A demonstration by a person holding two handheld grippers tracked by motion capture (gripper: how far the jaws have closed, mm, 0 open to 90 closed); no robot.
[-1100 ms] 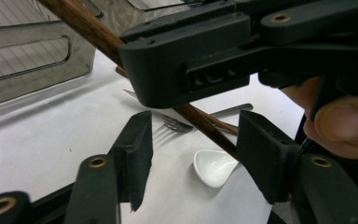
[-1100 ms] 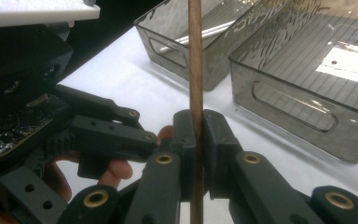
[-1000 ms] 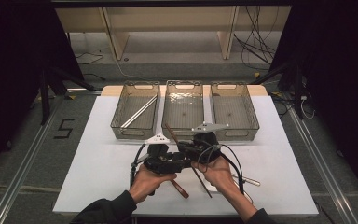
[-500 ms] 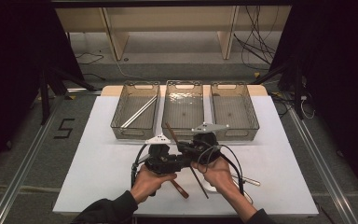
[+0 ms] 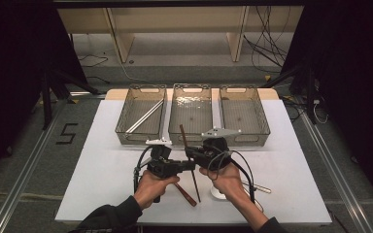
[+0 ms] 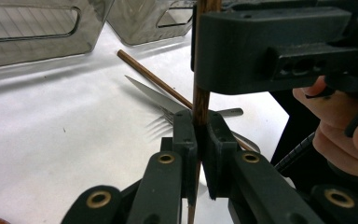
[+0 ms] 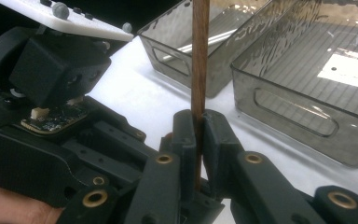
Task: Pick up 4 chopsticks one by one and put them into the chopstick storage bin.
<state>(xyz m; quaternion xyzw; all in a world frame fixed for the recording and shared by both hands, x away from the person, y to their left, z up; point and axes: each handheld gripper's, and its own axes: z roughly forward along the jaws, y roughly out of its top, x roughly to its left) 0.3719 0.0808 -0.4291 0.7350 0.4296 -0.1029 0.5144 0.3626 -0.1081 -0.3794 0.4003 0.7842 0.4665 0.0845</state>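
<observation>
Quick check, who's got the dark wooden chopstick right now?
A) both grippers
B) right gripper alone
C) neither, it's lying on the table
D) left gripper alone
A: the left gripper and the right gripper each have their jaws pressed shut on the same upright chopstick, seen in both gripper views and held off the table in the high view.

Both claws: matte black plastic linkages, brass-coloured pivot bushings at the joints. Left claw (image 5: pixel 190 164) carries a white top plate with small screws; exposed circuit board under it in the right gripper view. Right claw (image 5: pixel 188 153) has a grey three-cornered plate. Black cables loop off each body. Person wears dark long sleeves.
</observation>
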